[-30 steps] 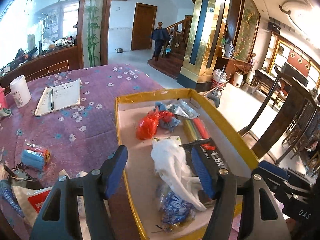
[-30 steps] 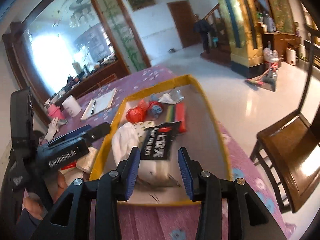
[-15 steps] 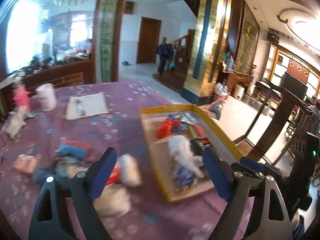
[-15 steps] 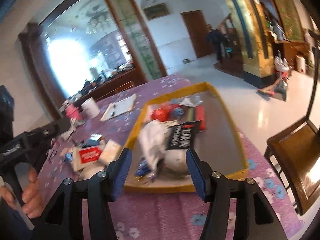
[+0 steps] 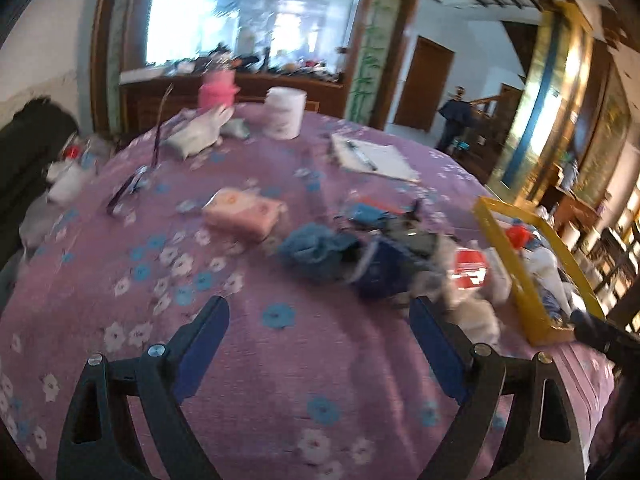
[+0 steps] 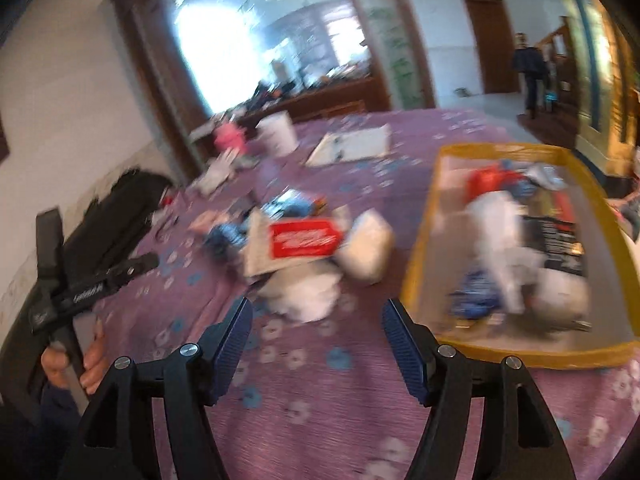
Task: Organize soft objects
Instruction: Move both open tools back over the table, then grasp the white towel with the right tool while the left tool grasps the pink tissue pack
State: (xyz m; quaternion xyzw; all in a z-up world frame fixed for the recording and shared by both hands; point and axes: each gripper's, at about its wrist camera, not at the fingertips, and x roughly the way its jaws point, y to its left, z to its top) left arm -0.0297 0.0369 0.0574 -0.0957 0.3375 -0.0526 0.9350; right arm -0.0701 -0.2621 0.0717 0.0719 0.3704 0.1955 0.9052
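Note:
A yellow-rimmed tray [image 6: 416, 256] on the purple flowered tablecloth holds a white cloth [image 6: 500, 232], a black packet [image 6: 556, 244], red items and a blue-patterned bag; its rim also shows in the left wrist view [image 5: 520, 280]. A loose pile lies left of the tray: a red-labelled pack [image 6: 304, 238], white soft bundles [image 6: 304, 292], blue cloth [image 5: 316, 248], a dark blue pouch [image 5: 384, 268]. A pink tissue pack [image 5: 240, 212] lies apart. My left gripper [image 5: 318, 344] is open and empty above bare cloth. My right gripper [image 6: 316, 336] is open and empty in front of the pile.
A white cup [image 5: 284, 114], a pink bottle [image 5: 216, 92] and a notepad with pen [image 5: 372, 156] stand at the table's far side. A black bag [image 6: 116, 216] lies at the left edge. A chair and open floor are to the right. Both views are motion-blurred.
Both grippers have pulled back from the tray and swung left toward the loose pile. The right gripper's jaws have opened wider. The left gripper now looks over the table's left half.

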